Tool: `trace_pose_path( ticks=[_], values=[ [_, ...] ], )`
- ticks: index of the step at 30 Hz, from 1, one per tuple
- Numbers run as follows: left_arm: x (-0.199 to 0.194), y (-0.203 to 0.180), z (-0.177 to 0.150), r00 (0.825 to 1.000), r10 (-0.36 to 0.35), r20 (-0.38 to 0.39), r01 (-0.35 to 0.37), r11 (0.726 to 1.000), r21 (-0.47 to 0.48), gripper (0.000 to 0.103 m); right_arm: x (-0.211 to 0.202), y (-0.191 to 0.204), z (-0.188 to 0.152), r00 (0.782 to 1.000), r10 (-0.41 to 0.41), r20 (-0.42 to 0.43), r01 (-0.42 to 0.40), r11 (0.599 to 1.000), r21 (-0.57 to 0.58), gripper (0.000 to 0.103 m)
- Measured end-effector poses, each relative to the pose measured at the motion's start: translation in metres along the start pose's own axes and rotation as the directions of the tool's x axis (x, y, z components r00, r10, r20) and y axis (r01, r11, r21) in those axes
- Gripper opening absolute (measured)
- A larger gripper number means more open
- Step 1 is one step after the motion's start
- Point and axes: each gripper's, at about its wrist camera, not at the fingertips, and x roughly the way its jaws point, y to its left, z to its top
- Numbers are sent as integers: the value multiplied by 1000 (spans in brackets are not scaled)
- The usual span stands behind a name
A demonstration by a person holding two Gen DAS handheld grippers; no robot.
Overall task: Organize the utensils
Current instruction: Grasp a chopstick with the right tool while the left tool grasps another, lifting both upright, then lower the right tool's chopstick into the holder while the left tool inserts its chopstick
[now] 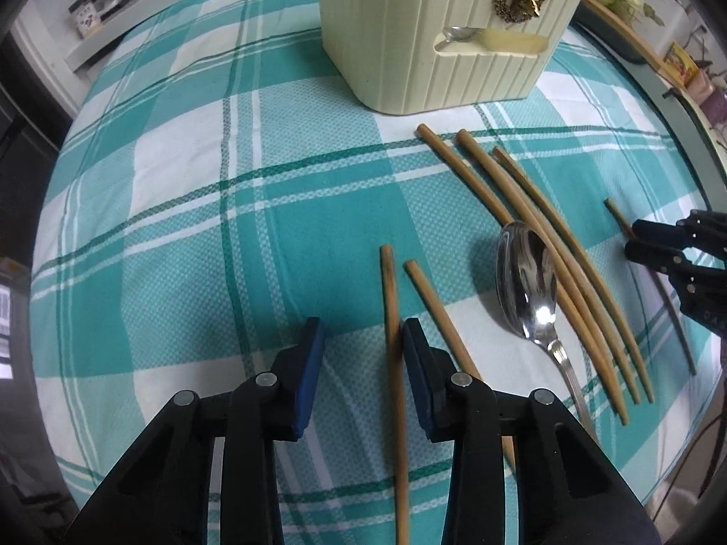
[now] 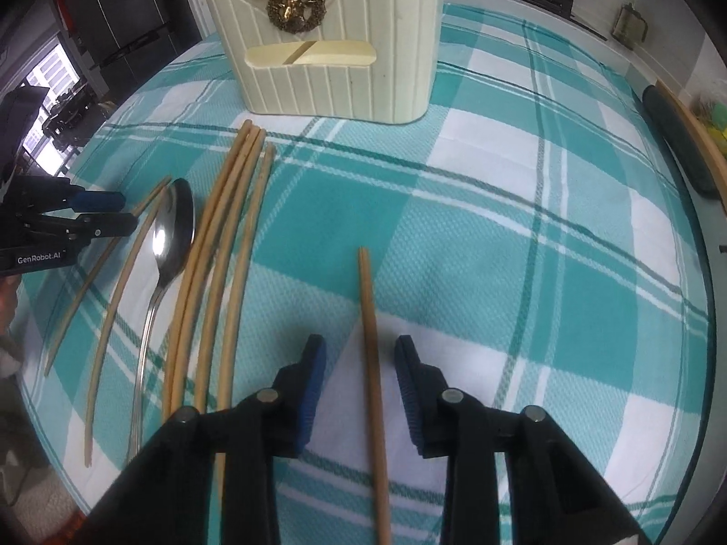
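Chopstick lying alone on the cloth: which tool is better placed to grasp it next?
Right. The right tool already straddles the lone chopstick, pads open either side. The left tool sits among other utensils.

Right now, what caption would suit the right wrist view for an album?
Right gripper open astride a lone chopstick on checked cloth, cream holder beyond.

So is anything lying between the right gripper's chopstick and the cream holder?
Nothing visible. From the chopstick between the right gripper fingers up to the holder there is only bare checked cloth.
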Motion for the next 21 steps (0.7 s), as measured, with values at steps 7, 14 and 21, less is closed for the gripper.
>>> trace_pose_path(
  ticks=[7, 14, 21],
  values=[
    [0, -2, 5, 1000, 14, 7, -13, 1000, -28, 5, 5, -1, 13, 1000, -23, 16, 22, 999, 47, 6],
    [-49, 11, -11, 990, -27, 138, 42, 993, -112, 4, -40, -10, 8, 988, 18, 152, -36, 993, 114, 6],
    [-148, 12, -39, 934, -78, 350, 119, 988, -97, 4, -118, -5, -3, 948, 15, 317, -47, 995, 91, 6]
  ],
)
